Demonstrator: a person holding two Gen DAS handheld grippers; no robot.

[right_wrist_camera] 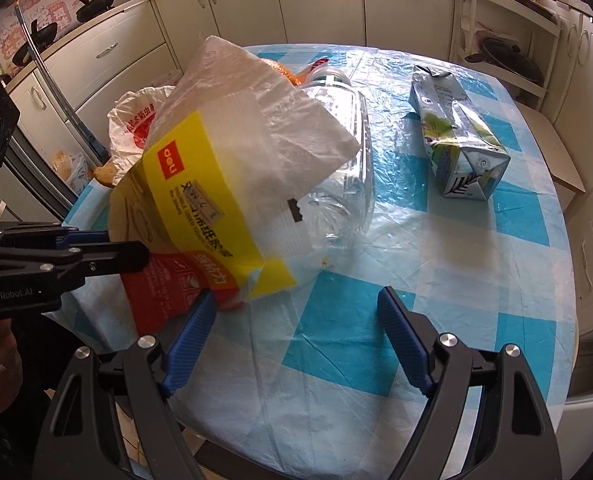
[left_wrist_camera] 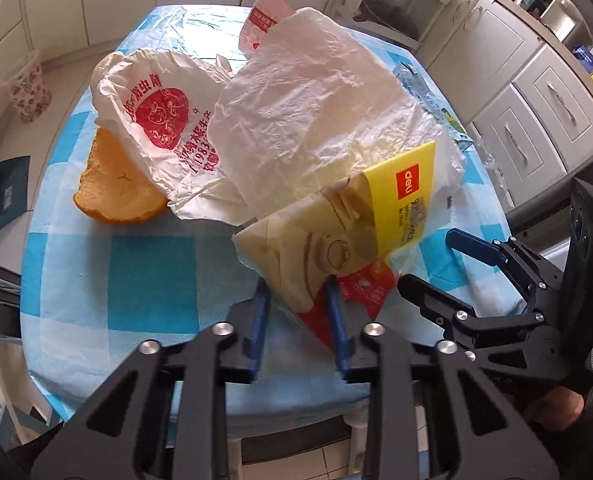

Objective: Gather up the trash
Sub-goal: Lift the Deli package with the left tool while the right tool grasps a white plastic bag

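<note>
Gripping a yellow-labelled plastic wrapper [left_wrist_camera: 376,216], the left tool [left_wrist_camera: 296,292] has its blue fingers closed narrow on the wrapper's lower end, lifting it above the bench [left_wrist_camera: 144,264] with its blue-checked cover. Right tool [right_wrist_camera: 296,304] hangs wide apart just beside the wrapper's lower corner, gripping nothing. On the bench: a white bag with red print [left_wrist_camera: 156,120] lying over an orange peel [left_wrist_camera: 116,192], a clear plastic bottle [right_wrist_camera: 348,160] behind the wrapper, and a crushed drink carton [right_wrist_camera: 456,136] well apart to the right.
</note>
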